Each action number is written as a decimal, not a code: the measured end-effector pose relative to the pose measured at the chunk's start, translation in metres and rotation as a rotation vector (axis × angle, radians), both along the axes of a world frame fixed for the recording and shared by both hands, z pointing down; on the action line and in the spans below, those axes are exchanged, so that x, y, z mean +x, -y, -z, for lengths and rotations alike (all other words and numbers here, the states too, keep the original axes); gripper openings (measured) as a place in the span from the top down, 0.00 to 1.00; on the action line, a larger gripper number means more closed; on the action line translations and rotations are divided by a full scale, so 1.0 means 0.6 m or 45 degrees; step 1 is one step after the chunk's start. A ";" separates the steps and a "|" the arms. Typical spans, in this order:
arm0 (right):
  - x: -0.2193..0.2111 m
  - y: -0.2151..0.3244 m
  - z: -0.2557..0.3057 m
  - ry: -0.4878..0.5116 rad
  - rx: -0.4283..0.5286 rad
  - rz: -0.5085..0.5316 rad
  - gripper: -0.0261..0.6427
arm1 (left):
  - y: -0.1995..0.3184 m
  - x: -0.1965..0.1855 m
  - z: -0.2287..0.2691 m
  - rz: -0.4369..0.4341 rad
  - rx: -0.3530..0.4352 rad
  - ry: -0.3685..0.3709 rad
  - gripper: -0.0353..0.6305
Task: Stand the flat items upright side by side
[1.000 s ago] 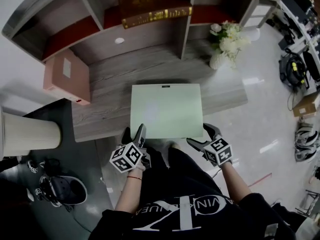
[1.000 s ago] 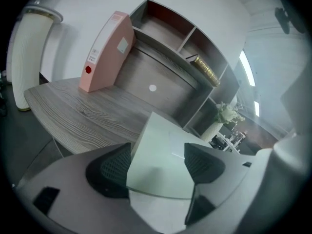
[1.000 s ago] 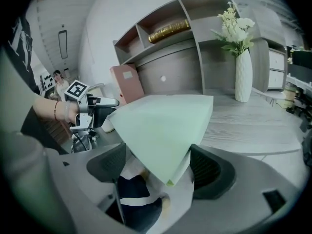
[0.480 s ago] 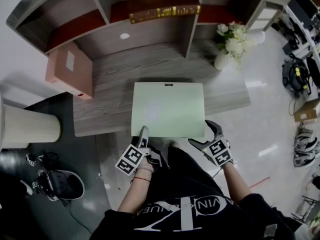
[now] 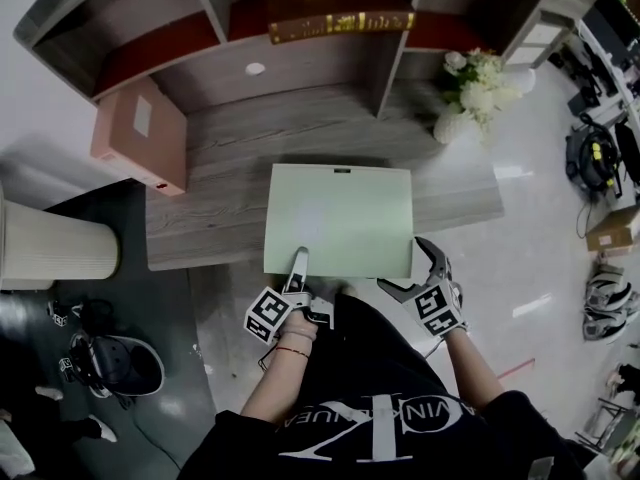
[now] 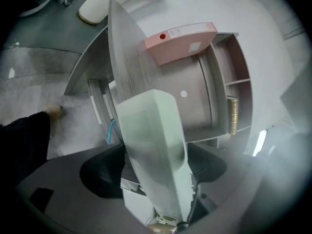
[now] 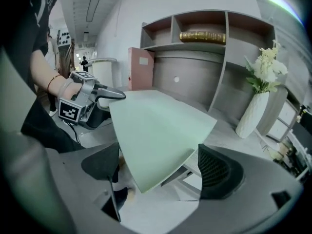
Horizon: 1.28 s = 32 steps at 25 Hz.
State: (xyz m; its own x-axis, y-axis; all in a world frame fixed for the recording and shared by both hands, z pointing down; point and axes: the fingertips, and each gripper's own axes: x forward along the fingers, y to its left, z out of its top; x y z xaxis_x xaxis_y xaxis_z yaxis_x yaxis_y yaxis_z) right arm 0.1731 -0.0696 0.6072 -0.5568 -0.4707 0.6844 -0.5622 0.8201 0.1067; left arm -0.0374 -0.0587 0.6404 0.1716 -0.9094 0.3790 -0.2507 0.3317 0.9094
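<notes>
A pale green flat item lies face down on the grey wooden desk, its near edge overhanging. My left gripper is rolled on its side at that near edge, one finger over the top face. In the left gripper view the green item runs between the jaws, which have just been opening; I see no firm pinch. My right gripper stands open around the near right corner. There the green item pokes between jaws that have just been opening, with gaps on both sides. The left gripper shows at the far side.
A pink box stands on the desk's far left. Behind it is a shelf unit holding a gold-edged book. A white vase of flowers stands at the back right. A white cylinder and a helmet are on the floor at left.
My left gripper has rolled onto its side and slid right onto the item's near edge, one finger now over the top. The right gripper's jaws have spread wider at the corner.
</notes>
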 end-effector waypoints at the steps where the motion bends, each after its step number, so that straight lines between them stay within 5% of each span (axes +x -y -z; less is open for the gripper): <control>1: -0.002 -0.001 -0.003 -0.019 0.010 0.023 0.20 | 0.002 0.004 -0.003 -0.001 0.008 -0.016 0.37; 6: -0.008 0.003 -0.012 -0.026 -0.002 0.056 0.20 | 0.009 0.010 -0.009 0.066 0.112 -0.151 0.41; 11: -0.010 0.003 -0.009 0.019 -0.023 0.050 0.20 | 0.008 0.011 0.003 0.067 0.158 -0.182 0.46; 22: -0.029 0.030 0.016 0.054 0.111 0.045 0.11 | 0.019 -0.014 0.075 -0.009 0.166 0.018 0.51; 28: -0.085 0.031 0.030 0.046 0.168 0.226 0.19 | 0.033 -0.050 0.119 -0.022 0.185 0.159 0.52; 32: -0.124 0.031 0.036 0.057 0.191 0.303 0.33 | 0.041 -0.076 0.148 -0.016 0.196 0.237 0.53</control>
State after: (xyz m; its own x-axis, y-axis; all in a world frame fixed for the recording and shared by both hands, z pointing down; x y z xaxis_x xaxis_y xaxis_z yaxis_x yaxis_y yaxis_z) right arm 0.0989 -0.0883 0.5856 -0.6916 -0.4174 0.5894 -0.3627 0.9064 0.2163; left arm -0.0831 -0.0834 0.5517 0.1230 -0.9572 0.2619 -0.4222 0.1883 0.8867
